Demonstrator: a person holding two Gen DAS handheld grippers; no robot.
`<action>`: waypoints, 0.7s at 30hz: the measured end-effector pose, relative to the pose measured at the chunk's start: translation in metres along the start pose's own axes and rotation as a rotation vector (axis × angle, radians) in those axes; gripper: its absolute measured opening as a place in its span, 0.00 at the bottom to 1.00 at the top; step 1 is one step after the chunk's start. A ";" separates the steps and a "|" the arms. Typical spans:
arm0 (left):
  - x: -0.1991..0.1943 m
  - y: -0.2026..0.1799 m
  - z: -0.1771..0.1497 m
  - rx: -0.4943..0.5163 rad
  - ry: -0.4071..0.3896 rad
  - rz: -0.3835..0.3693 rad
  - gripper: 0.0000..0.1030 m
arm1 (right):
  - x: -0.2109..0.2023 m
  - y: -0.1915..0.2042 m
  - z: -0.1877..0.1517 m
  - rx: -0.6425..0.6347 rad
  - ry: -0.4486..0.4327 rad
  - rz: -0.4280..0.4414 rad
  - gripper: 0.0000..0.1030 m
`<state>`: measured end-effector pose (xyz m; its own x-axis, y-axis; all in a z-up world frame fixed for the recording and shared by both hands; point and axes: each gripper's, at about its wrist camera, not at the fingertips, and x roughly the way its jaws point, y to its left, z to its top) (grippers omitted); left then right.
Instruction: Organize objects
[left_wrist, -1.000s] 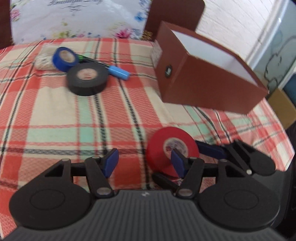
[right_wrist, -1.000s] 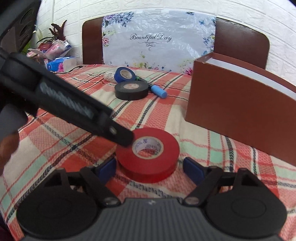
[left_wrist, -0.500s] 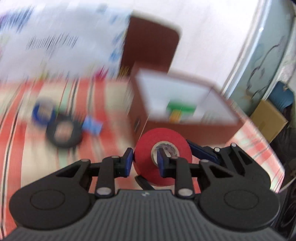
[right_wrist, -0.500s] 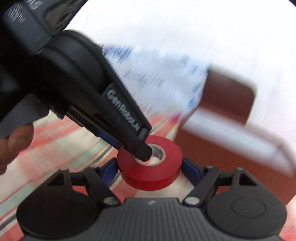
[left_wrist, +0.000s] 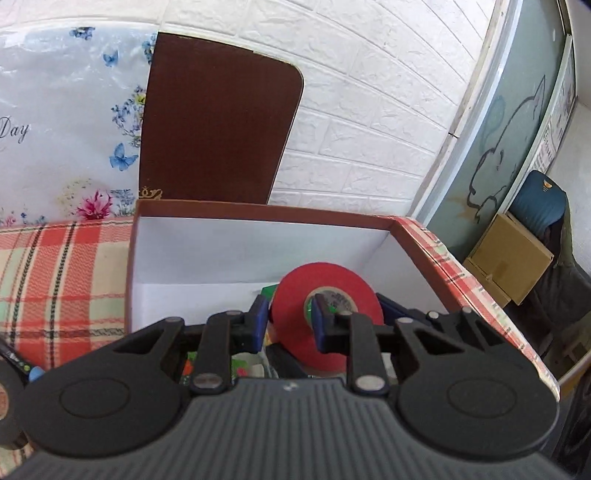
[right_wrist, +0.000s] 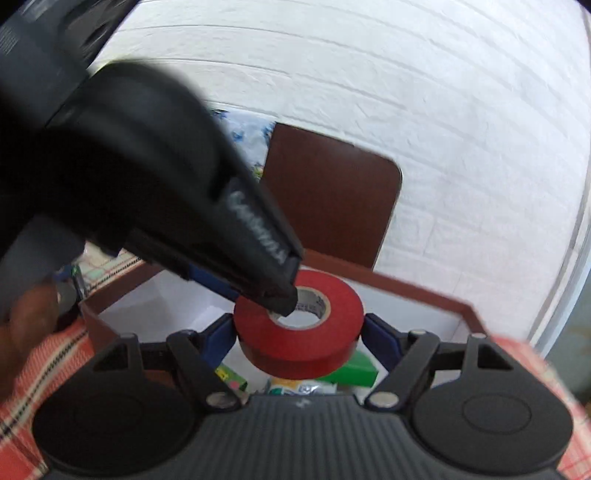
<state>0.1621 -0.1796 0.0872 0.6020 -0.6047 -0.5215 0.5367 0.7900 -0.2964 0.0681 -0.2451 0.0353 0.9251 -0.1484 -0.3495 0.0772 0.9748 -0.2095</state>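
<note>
A red tape roll (left_wrist: 328, 284) hangs flat over the open brown box (left_wrist: 258, 210), held by both grippers. My left gripper (left_wrist: 290, 314) pinches the roll's wall, one pad inside the core hole and one outside, with the jaws still closing. In the right wrist view one left fingertip (right_wrist: 284, 301) dips into the hole. My right gripper (right_wrist: 299, 332) spans the red tape roll (right_wrist: 343, 306) across its full width, both blue pads against its sides. Below it the brown box (right_wrist: 406, 291) holds a green carton (right_wrist: 354, 369) and colourful packets (right_wrist: 229, 376).
A black tape roll (left_wrist: 7, 406) and a blue-capped marker (left_wrist: 35, 373) lie on the plaid tablecloth (left_wrist: 55, 266) left of the box. A brown chair back (left_wrist: 218, 122) and a floral plastic bag (left_wrist: 66, 129) stand behind. A person's hand (right_wrist: 26, 325) holds the left gripper.
The red roll lay on the tablecloth; the left jaws closed on its wall, and both grippers lifted it and carried it over the open box.
</note>
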 end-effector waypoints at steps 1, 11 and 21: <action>0.002 0.000 -0.001 0.000 0.008 0.007 0.27 | 0.004 -0.005 -0.001 0.037 0.014 0.014 0.75; -0.022 0.003 -0.016 0.094 -0.040 0.056 0.45 | -0.012 -0.006 -0.011 0.158 -0.037 -0.009 0.95; -0.123 0.070 -0.083 0.099 -0.149 0.187 0.55 | -0.068 0.082 -0.032 -0.014 -0.176 0.189 0.91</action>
<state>0.0761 -0.0415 0.0644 0.7731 -0.4630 -0.4336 0.4587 0.8802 -0.1220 -0.0004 -0.1608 0.0130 0.9733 0.0687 -0.2191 -0.1072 0.9798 -0.1687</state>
